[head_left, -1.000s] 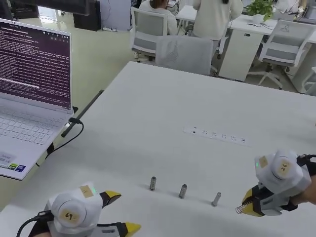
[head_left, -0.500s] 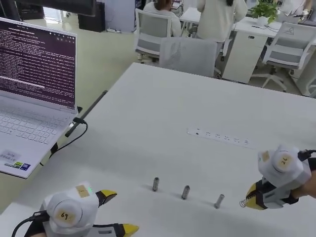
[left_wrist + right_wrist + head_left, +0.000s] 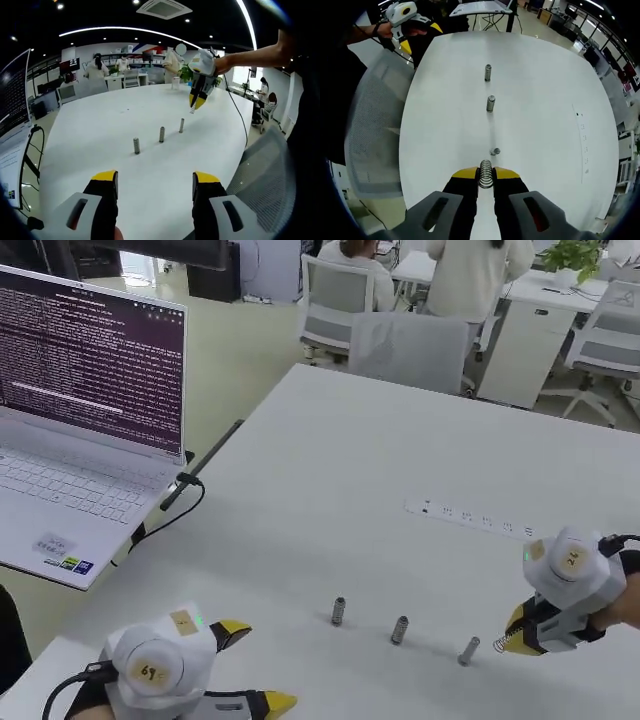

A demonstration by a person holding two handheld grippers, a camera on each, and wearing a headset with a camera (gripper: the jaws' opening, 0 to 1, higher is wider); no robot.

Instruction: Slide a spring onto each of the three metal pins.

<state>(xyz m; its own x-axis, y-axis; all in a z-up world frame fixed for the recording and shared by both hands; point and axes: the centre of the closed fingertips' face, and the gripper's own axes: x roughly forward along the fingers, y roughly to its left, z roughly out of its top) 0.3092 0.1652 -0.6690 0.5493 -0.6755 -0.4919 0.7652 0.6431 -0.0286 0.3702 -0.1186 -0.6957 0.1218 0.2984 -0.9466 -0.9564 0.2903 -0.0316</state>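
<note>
Three metal pins stand in a row on the white table. The left pin (image 3: 338, 611) and middle pin (image 3: 400, 630) each wear a spring; the right pin (image 3: 468, 650) is bare. My right gripper (image 3: 508, 643) is shut on a small spring (image 3: 485, 173), which it holds just short of the bare pin (image 3: 495, 151). In the right gripper view the other two pins (image 3: 490, 103) (image 3: 488, 72) line up beyond. My left gripper (image 3: 255, 665) rests open and empty at the table's near edge, left of the row; its view shows the pins (image 3: 136, 145) (image 3: 161, 134) (image 3: 181, 125) ahead.
An open laptop (image 3: 70, 430) with a cable (image 3: 165, 525) sits at the table's left. A white power strip (image 3: 470, 520) lies behind the pins. Office chairs (image 3: 412, 350) and people stand beyond the far edge.
The head camera has shifted, so the scene sits further right. My right gripper with the spring has edged closer to the bare pin. The left gripper stays put.
</note>
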